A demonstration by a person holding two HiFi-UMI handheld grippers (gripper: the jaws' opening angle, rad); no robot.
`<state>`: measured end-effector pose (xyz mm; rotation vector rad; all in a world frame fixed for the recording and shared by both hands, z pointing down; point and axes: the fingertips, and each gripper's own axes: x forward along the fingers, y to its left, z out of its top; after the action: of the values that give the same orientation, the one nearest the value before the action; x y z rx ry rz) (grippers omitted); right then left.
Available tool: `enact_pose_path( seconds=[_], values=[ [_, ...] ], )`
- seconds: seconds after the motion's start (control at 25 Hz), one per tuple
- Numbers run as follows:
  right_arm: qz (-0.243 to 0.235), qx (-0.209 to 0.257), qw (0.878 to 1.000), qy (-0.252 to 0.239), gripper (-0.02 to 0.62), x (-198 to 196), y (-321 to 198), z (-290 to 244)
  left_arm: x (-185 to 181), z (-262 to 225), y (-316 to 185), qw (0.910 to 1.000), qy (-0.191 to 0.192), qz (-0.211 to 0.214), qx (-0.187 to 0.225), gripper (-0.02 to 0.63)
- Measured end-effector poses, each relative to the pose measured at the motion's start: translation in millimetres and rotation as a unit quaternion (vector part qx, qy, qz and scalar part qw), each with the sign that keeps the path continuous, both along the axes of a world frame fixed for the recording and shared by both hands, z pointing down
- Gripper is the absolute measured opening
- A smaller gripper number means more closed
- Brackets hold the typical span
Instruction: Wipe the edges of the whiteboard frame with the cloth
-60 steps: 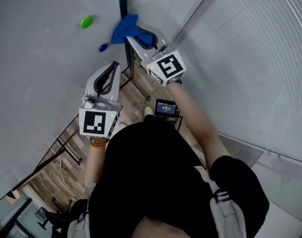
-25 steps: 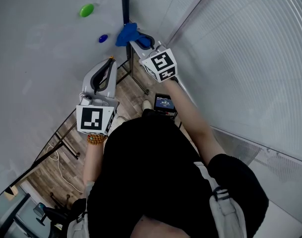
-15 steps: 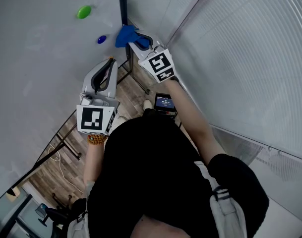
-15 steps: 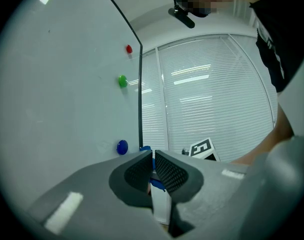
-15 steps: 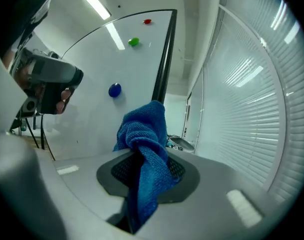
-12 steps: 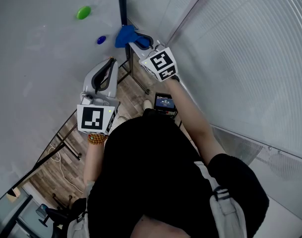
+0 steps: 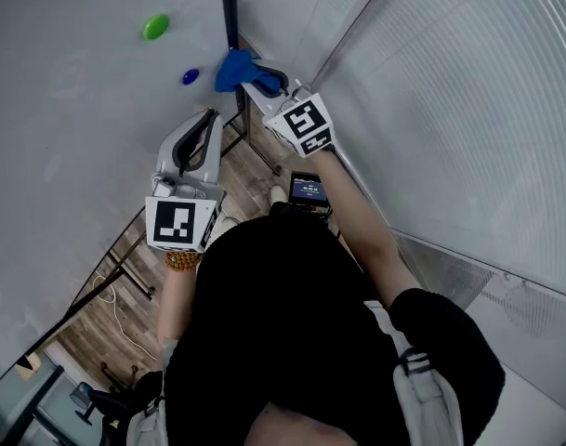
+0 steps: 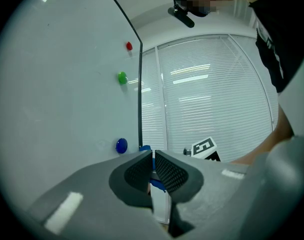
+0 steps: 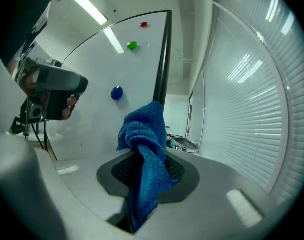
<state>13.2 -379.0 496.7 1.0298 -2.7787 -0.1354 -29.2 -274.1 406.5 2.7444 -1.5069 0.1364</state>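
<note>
The right gripper (image 9: 147,173) pinches the cloth (image 9: 143,134) at the frame (image 9: 162,59), so press firmly along that edge; the left gripper (image 8: 153,170), pressed together and empty, hangs near the frame.

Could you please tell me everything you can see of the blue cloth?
The cloth is bright blue, of looped, towel-like weave, bunched and folded. The right gripper is shut on its middle; a wad stands out past the jaws and a tail runs back between them. Its top appears to lie against the dark whiteboard frame.
</note>
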Motion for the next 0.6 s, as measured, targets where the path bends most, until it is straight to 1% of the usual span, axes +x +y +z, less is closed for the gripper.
enact_pose_path(
  seconds=[0.12,0.2,0.24,0.32,0.44,0.52,0.6],
  values=[
    [-0.018,0.015,0.999,0.026,0.092,-5.7,8.6,0.4,-0.7,-0.8,-1.4,1.0,-0.001,-0.003,-0.002,0.009],
    [-0.032,0.006,0.998,0.055,0.092,-13.0,14.9,11.4,0.5,0.0,-1.3,1.0,0.0,0.0,0.003,0.011],
    [-0.03,-0.005,0.998,0.056,0.092,-14.6,15.1,18.0,0.7,0.7,-1.0,1.0,0.001,0.002,0.005,0.009],
    [-0.018,-0.032,0.999,0.022,0.092,-12.0,11.3,25.1,0.4,0.3,-1.0,1.0,0.0,0.001,0.004,0.011],
    [-0.01,-0.067,0.997,-0.035,0.094,-5.1,5.6,23.8,-1.6,-1.6,-2.4,1.0,-0.002,-0.002,0.005,0.011],
    [-0.008,-0.082,0.995,-0.051,0.094,-0.8,3.2,23.9,-4.2,0.7,-1.7,1.0,-0.001,-0.002,0.007,0.011],
    [-0.007,-0.087,0.995,-0.053,0.095,2.3,1.6,24.6,-6.4,4.7,-1.0,1.0,0.002,-0.004,0.006,0.011]
  ],
)
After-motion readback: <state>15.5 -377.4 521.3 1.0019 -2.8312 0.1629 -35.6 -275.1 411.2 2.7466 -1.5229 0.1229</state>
